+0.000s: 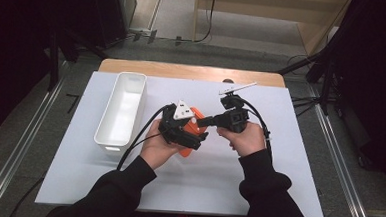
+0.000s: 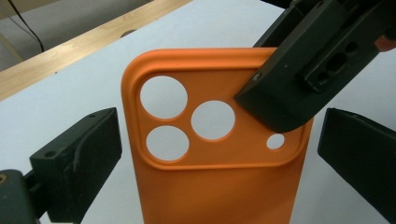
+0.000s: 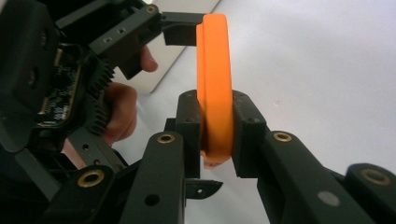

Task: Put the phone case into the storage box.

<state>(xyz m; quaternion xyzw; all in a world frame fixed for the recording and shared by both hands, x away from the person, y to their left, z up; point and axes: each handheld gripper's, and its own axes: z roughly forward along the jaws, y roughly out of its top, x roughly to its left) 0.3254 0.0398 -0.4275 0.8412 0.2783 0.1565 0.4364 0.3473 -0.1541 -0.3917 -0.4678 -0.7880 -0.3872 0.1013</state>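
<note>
Between both tongs, orange phone case point(image 2: 219, 154), right tongs point(image 3: 215, 135) clamped edge-on, left tongs point(image 2: 219, 163) apart around its sides.

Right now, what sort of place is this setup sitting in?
Probably a lab or studio set up for recording. A white-covered table stands among dark stand legs, with floor rails at its sides and cables on the floor beyond.
</note>
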